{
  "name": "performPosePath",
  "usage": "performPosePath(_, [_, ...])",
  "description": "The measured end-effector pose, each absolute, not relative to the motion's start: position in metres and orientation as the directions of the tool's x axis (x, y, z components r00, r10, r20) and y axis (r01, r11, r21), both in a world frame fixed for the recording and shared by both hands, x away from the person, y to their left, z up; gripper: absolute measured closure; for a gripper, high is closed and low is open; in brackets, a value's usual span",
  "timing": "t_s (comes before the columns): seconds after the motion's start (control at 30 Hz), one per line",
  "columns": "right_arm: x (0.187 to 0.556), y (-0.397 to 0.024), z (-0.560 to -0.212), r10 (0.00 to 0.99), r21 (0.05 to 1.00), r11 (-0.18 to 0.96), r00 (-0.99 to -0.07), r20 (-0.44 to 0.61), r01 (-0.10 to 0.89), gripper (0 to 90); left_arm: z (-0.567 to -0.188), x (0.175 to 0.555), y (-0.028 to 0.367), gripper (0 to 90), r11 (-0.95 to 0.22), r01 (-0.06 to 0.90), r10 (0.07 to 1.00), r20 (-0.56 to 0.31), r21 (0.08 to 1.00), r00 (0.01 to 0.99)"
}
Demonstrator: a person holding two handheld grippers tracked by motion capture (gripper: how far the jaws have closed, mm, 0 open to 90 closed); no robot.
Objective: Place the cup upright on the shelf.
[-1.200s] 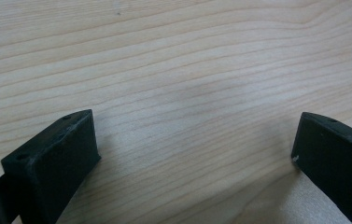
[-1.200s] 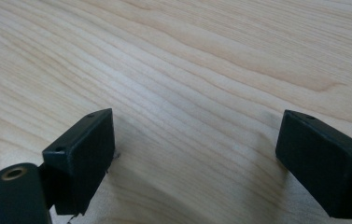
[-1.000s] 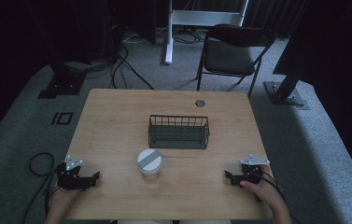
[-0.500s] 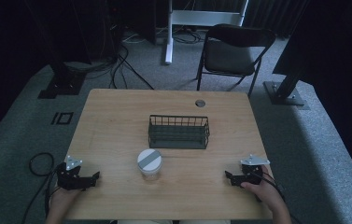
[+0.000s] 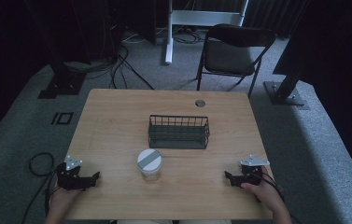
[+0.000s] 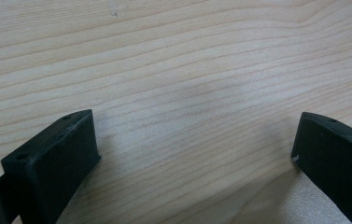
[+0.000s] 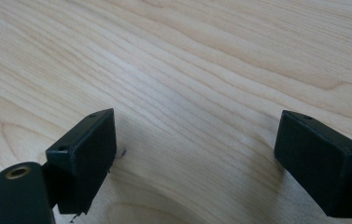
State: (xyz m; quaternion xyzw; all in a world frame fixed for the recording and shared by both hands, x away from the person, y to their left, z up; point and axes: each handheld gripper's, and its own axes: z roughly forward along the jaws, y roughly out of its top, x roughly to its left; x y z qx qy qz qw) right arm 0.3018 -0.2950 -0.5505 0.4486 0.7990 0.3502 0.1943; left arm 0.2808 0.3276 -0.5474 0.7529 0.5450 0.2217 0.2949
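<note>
Between the grippers, a lidded jar (image 5: 149,164) is standing clear on the table (image 5: 117,121), basket (image 5: 179,132) just behind; left gripper (image 5: 96,176) and right gripper (image 5: 226,175) are resting wide open, gripping nothing.

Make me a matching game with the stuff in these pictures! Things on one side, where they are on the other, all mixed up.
Things:
1. wire basket
2. jar with the grey and white lid
3. left gripper
4. folding chair

Places:
A. on the floor beyond the far edge of the table
B. near the table's near left corner, jaws open
C. middle of the table
D. on the table, just nearer the person than the basket

Pairs: 1-C, 2-D, 3-B, 4-A
</note>
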Motion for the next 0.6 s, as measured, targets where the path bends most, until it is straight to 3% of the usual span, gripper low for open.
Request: performPosePath(0.6, [0.304, -0.265, -0.541, 0.795, 0.782, 0.344, -0.604, 0.052, 0.519, 12.7, -0.547, 0.281, 0.328, 0.6, -0.231, 0.69, 0.952, 0.012, 0.686, 0.307])
